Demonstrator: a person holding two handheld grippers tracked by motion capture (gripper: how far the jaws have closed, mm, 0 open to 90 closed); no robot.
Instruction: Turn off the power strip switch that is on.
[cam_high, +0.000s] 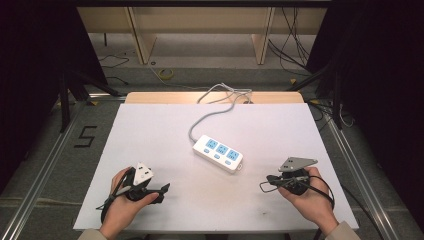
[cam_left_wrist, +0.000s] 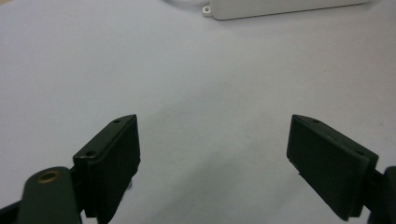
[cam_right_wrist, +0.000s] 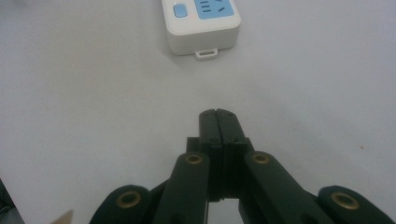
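While both hands rest low | left gripper (cam_high: 162, 192) fingers apart | right gripper (cam_high: 264, 183) fingers together, near power strip (cam_high: 218, 153)

Black hand-held gripper (cam_right_wrist: 219, 114) jaws, brass rivets, grey triangular plate (cam_high: 297, 163), beige sleeves (cam_high: 345, 231).

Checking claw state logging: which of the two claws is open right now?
The left claw: its jaws stand wide apart over bare table. The right claw has its jaws pressed together.
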